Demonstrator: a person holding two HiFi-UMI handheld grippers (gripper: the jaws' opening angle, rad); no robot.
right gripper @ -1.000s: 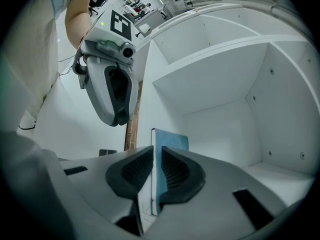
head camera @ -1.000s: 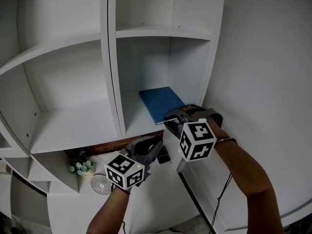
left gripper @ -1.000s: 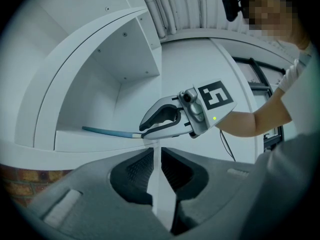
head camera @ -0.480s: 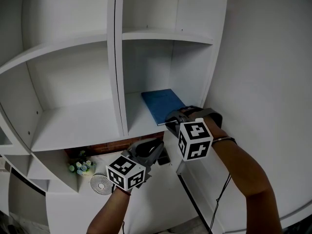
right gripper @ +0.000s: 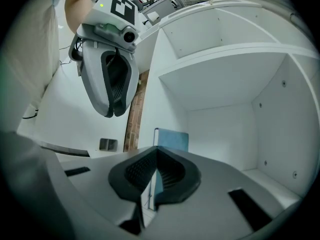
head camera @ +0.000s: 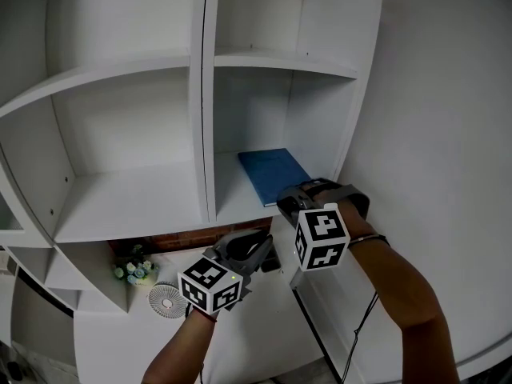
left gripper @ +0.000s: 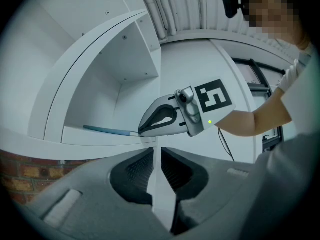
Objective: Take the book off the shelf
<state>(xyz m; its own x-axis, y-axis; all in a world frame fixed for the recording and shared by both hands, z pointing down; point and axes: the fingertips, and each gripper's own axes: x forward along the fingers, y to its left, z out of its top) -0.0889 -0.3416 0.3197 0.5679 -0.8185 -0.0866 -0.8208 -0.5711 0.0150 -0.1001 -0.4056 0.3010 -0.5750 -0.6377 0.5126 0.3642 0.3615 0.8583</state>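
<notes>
The right tongs (head camera: 282, 202) reach to the front lip of the shelf (head camera: 128, 206). Their jaws are closing on the near edge of the blue book (head camera: 272, 174), with the pads pressing on its thin side. From the right gripper view the rest of the cover runs straight ahead of the tips, lying flat on the shelf board inside the right-hand compartment, beside the upright divider. The back wall of that compartment stands beyond the book.

The left tongs (head camera: 262, 248) hang lower and to the left of the right tongs, below the shelf board and apart from the book. Their jaws are clenched together on nothing. In the left gripper view only a narrow white strip shows through the slit between them. From there the book appears as a thin blue line just ahead and to the left, with the right tongs pinching its end.

Below and to the left of the left tongs sit a small bunch of flowers (head camera: 132, 270) and a strip of brick (head camera: 180, 238).
</notes>
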